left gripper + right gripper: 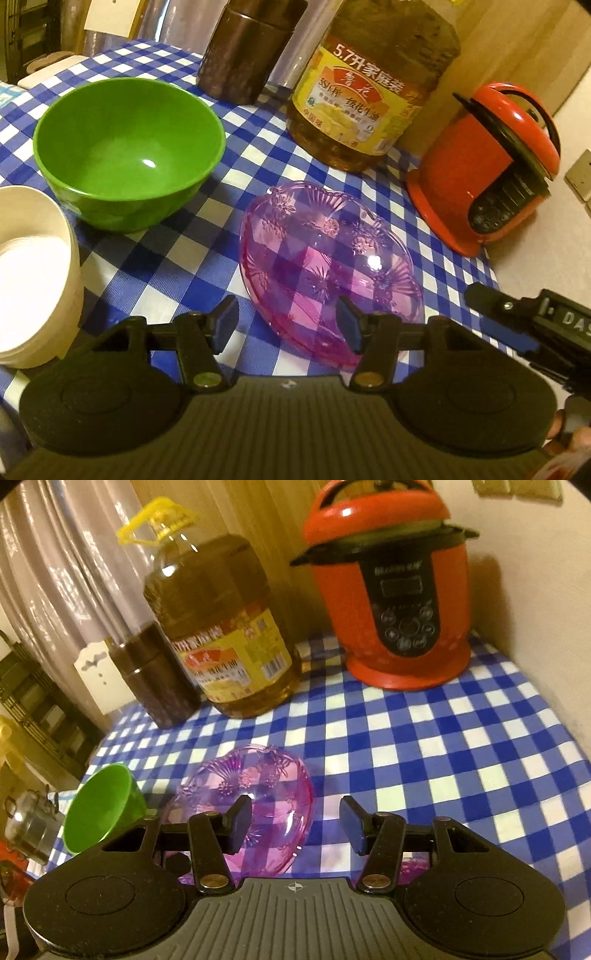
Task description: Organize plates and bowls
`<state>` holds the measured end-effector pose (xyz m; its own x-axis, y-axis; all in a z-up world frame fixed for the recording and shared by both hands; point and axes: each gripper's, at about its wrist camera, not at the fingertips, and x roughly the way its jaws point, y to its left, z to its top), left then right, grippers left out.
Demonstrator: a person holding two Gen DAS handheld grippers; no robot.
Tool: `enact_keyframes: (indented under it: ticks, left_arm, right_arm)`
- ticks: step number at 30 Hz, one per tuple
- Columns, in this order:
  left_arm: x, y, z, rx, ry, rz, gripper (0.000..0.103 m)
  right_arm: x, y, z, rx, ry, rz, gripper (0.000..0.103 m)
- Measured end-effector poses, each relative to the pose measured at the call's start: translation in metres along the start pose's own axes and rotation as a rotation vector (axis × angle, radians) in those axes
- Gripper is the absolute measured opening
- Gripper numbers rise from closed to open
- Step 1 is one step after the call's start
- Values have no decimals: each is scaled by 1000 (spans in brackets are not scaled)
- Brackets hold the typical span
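Nearest the lens in the left wrist view, the left gripper (pixel 287 323) is hanging over the checked tablecloth (pixel 243 122) with its 2 fingers standing apart and nothing between them; its right pad is overlapping the near rim of the pink glass dish (pixel 325 258), though whether it is touching cannot be told. At the lower left edge a cream bowl (pixel 33 277) is sitting, cut off by the frame. Above it, in the upper left, the green bowl (pixel 129 151) is resting upright on the cloth, apart from the dish. At the lower right edge part of the right gripper's body (pixel 535 325) is showing. Further back, along the top, a dark canister (pixel 240 55), an oil bottle (pixel 369 103) and a red cooker (pixel 487 166) are standing.

In the right wrist view, the right gripper (pixel 295 825) is holding its fingers apart over bare cloth, gripping nothing; the dish is lying at centre left behind its left finger, the green bowl further left.
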<state>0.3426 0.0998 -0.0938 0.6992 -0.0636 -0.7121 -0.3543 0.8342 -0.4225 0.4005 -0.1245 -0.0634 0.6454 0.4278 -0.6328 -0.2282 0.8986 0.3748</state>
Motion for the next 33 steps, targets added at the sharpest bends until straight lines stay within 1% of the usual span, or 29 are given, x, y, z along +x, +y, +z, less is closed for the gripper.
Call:
enact_keyframes:
  ticks: [2, 6, 8, 11, 13, 14, 15, 19, 21, 24, 26, 30, 31, 33]
  left_arm:
    - [5, 1, 2, -5, 5, 1, 54]
    - [16, 3, 3, -20, 26, 14, 46]
    - [20, 4, 4, -25, 30, 14, 45]
    - [22, 4, 3, -24, 25, 5, 40]
    - [23, 4, 3, -22, 26, 2, 37]
    - [24, 4, 3, -23, 28, 2, 34]
    - [24, 5, 3, -26, 30, 4, 33]
    - [24, 5, 2, -25, 28, 9, 30]
    - [25, 6, 2, -29, 30, 12, 26]
    - [25, 7, 2, -33, 28, 15, 20]
    - [25, 8, 2, -32, 28, 16, 19]
    - [26, 11, 0, -53, 35, 8, 14]
    - [27, 13, 0, -65, 36, 2, 14]
    - [27, 14, 0, -74, 34, -2, 13]
  right_arm:
    - [11, -2, 3, 10, 20, 7, 54]
    - [29, -5, 7, 25, 61, 11, 53]
    - [38, -7, 8, 27, 80, 2, 53]
    - [50, -10, 7, 30, 114, -3, 53]
    - [57, -13, 5, 38, 132, -8, 47]
    - [60, -13, 5, 39, 138, -8, 39]
    - [61, -14, 5, 39, 142, -8, 36]
    - [64, -14, 6, 40, 148, 1, 31]
    - [66, -13, 6, 39, 157, 4, 27]
    - [69, -13, 3, 37, 169, 4, 23]
    - [70, -13, 2, 40, 172, 3, 22]
    - [70, -15, 2, 46, 173, 3, 16]
    - [70, -15, 1, 46, 173, 2, 16]
    - [70, -16, 1, 49, 174, 3, 11]
